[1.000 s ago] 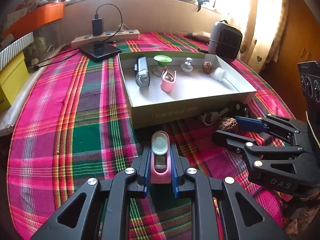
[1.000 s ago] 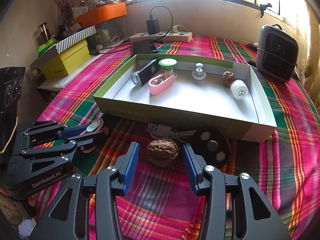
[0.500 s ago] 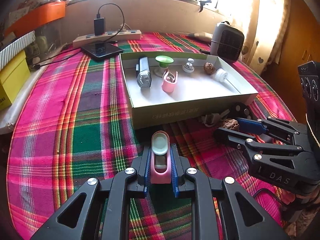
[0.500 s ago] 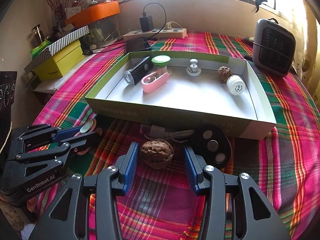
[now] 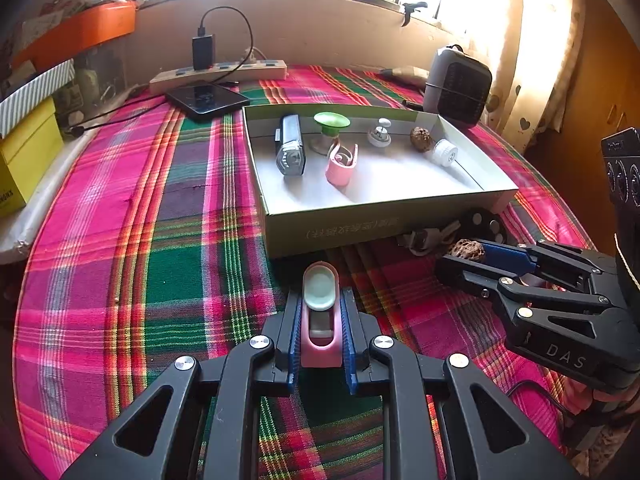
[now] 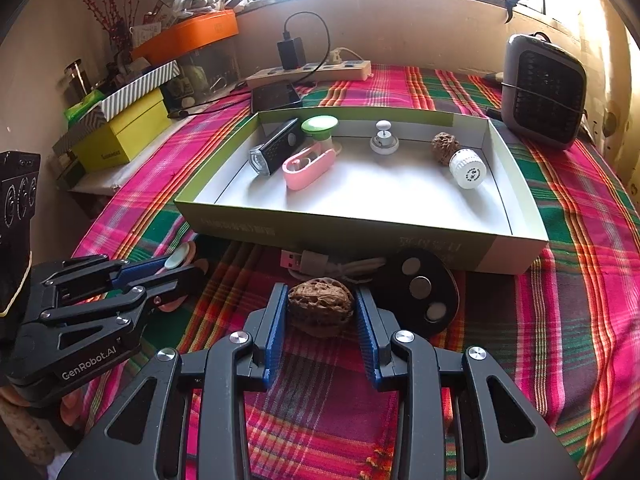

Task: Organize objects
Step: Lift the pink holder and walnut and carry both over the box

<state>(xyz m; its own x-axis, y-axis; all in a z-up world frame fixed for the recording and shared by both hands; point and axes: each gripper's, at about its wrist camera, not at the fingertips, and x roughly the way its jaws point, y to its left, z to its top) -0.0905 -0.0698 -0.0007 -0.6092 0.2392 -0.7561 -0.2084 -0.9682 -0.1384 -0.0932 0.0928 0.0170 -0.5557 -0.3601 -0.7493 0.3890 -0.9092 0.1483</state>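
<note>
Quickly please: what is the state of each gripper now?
Left gripper: shut on the pink case.
Right gripper: jaws closing, pads at the walnut.

The left gripper (image 5: 320,322) is matte black plastic — two angular arms with triangular cut-outs, a round silver screw at each joint; its fingers (image 5: 293,334) carry ribbed blue pads; from the right wrist view its side (image 6: 84,322) bears white lettering, "GenRobot.AI". The right gripper (image 6: 321,322) has the same black linkage, silver screws and blue ribbed pads; seen from the left wrist view (image 5: 472,258) its body shows pale letters — "DAS"; behind each sits a dark block with round lenses.
</note>
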